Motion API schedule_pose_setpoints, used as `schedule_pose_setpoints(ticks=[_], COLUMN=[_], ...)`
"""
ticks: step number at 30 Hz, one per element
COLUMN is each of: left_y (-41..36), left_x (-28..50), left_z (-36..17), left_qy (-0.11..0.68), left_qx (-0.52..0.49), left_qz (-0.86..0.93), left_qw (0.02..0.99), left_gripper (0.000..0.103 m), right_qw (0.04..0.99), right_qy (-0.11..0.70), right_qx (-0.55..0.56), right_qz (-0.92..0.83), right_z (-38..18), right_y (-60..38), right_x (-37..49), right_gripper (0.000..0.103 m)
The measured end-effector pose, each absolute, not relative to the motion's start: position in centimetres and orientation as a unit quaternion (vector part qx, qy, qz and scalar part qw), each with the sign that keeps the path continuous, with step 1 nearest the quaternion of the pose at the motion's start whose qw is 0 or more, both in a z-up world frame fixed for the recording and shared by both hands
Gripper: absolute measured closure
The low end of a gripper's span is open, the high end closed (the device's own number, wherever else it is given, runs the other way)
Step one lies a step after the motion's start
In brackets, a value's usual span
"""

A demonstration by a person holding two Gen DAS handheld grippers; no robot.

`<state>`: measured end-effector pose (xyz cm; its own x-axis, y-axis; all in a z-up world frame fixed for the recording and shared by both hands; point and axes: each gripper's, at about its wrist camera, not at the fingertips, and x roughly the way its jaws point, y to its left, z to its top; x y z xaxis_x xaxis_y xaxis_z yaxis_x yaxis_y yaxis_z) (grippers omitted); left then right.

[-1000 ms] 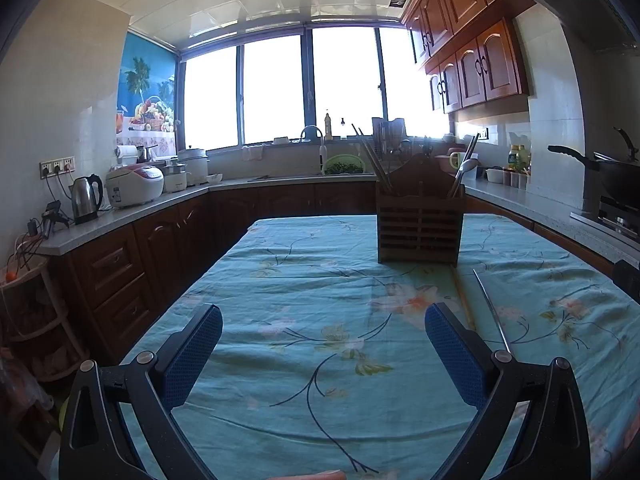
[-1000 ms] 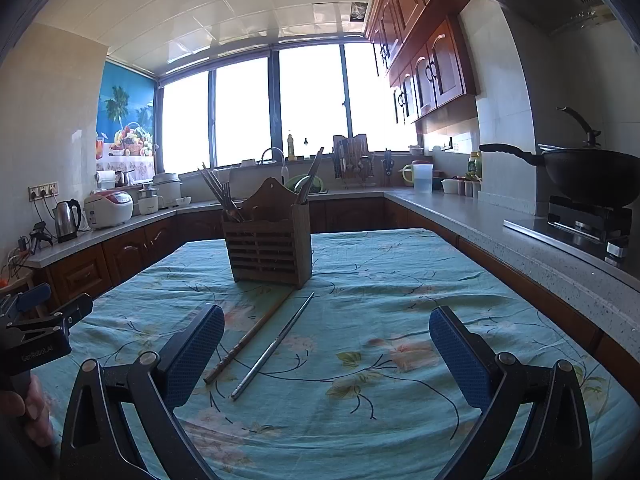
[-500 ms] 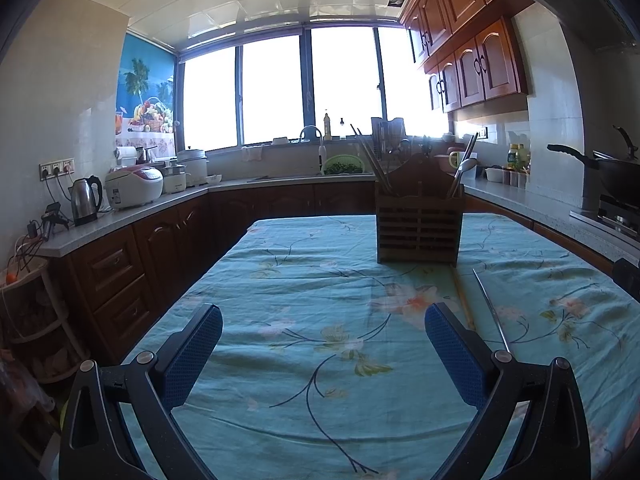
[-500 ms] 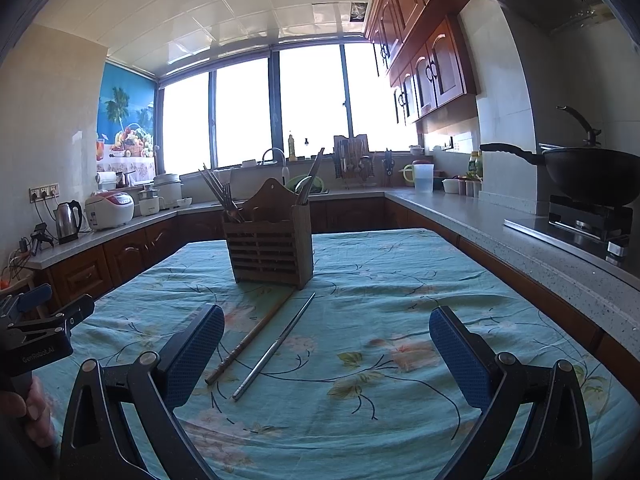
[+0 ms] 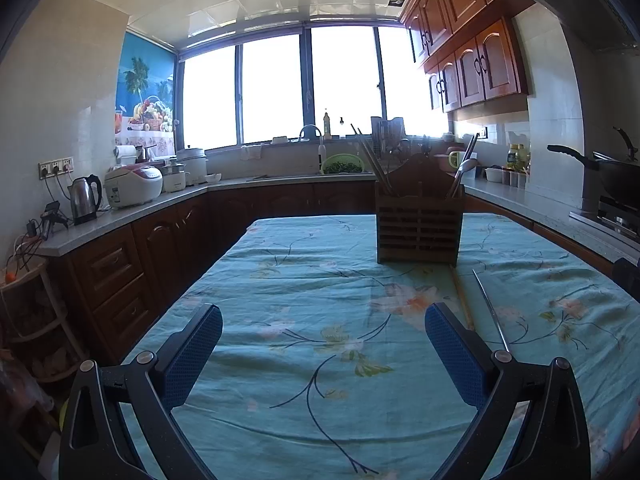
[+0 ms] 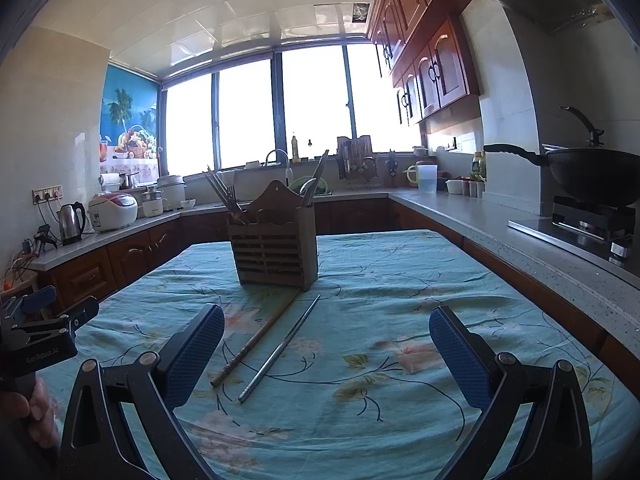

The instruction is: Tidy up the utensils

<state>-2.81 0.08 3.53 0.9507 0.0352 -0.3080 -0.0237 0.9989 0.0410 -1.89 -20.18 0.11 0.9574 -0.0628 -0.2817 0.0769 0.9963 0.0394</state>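
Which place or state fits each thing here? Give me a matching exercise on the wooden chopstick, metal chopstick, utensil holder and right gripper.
Things:
1. wooden chopstick
2. metal chopstick
3. utensil holder
4. right gripper

States:
A. upright on the tablecloth, utensils inside
B. open, empty
C. flat on the cloth, left of the pair
D. flat on the cloth, right of the pair

Pairs: 1-C, 2-D, 3-A, 4-B

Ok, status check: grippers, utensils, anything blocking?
Left gripper, right gripper open, empty. Two chopsticks, wooden and metal, loose before holder. Path clear.
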Motion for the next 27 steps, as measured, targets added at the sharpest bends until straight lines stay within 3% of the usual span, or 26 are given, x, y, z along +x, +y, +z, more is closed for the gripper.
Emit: schedule_pose_setpoints(ticks=[27], left_y=[-0.68], left_x=[-3.03], left_z=[3.64], left_qy=[0.158], left_qx=[0.018], left_qz=[0.014], left_qw=[0.987], left_gripper=[0.001], right_qw=[0.989], right_qy=[0.141], right_qx=[0.030], right_qz=[-0.034], right_z=[0.51], right_y=[-20.48], right_x=[-1.97], right_gripper=[0.000])
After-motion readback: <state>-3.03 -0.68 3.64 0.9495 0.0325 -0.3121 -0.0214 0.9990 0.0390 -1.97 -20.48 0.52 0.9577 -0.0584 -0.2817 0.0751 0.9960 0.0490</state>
